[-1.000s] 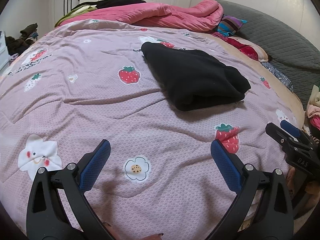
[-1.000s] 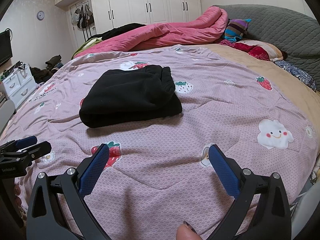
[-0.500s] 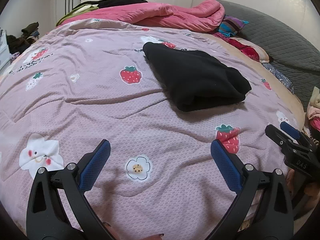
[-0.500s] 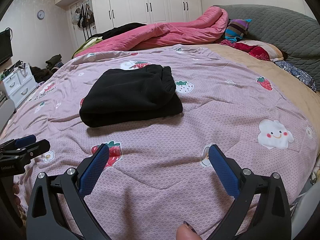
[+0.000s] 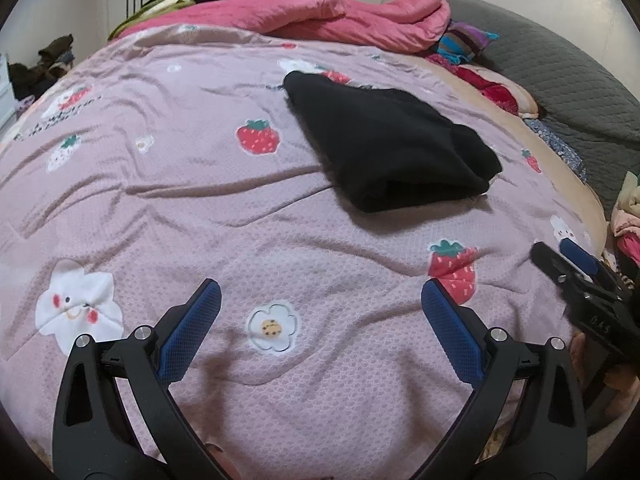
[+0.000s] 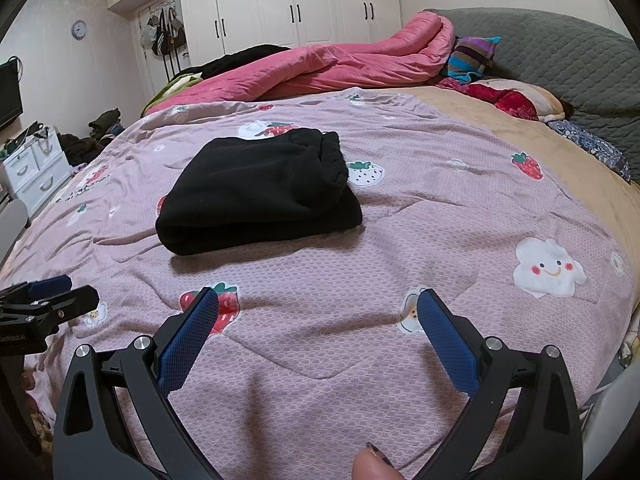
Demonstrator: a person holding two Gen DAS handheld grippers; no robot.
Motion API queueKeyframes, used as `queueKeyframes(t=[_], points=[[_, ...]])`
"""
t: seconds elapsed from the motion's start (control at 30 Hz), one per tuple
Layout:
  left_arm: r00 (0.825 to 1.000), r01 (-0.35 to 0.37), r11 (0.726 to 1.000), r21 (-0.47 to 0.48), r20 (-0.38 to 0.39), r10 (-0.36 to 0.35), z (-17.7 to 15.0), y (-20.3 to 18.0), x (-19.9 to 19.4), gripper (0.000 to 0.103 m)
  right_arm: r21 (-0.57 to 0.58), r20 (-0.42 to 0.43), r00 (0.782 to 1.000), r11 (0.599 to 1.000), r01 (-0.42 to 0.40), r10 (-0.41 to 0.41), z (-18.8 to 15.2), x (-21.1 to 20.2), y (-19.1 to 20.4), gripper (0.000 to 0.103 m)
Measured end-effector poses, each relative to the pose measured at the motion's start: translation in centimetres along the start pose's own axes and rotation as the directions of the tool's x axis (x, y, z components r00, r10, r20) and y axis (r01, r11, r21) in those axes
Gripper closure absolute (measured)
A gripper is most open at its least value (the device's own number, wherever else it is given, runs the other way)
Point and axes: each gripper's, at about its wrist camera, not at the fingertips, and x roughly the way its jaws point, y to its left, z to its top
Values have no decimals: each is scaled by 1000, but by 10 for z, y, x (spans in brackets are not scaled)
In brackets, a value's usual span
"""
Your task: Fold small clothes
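1. I hold my left gripper low over the pink quilted bedspread with strawberry and cloud prints; its blue-padded fingers stand wide apart with nothing between them.
2. My right gripper hangs over the same bedspread, its fingers also spread wide and empty.
3. The soft black fleece garment, folded into a thick rectangular bundle, lies on the bedspread beyond both grippers, touching neither. My landmark is the red strawberry print at my right gripper's left fingertip: the bundle lies past that print, toward the rumpled pink duvet.
4. From the left wrist view the bundle sits ahead and to the right; from the right wrist view it sits ahead and slightly left. So it lies between my two hands, and I judge the right one a little nearer.
5. Its long axis runs roughly across my reach, with the rounded fold edge facing me.
6. The bundle looks fully folded, so I judge this piece finished.
7. Any further reach would go forward past the strawberry print.
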Motion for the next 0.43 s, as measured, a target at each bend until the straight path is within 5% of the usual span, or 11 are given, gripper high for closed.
queueKeyframes(t=[0.13,0.23,0.33,0.43], points=[[1000,-16,997,-71,-12,15,6,28,-5,9,87,16,993,990,112,-114,7,-25,-32,4],[997,-65,983,-172,-43,58,22,83,-17,9,201,10,950,931,305,-313,4,-56,-91,4],[975,-218,935,-278,-23,220,36,175,-44,9,324,-107,838,778,539,-536,-22,-85,-182,4],[912,-397,858,-326,-34,409,41,253,-63,9,396,-285,647,528,751,-707,-71,-115,-276,4]])
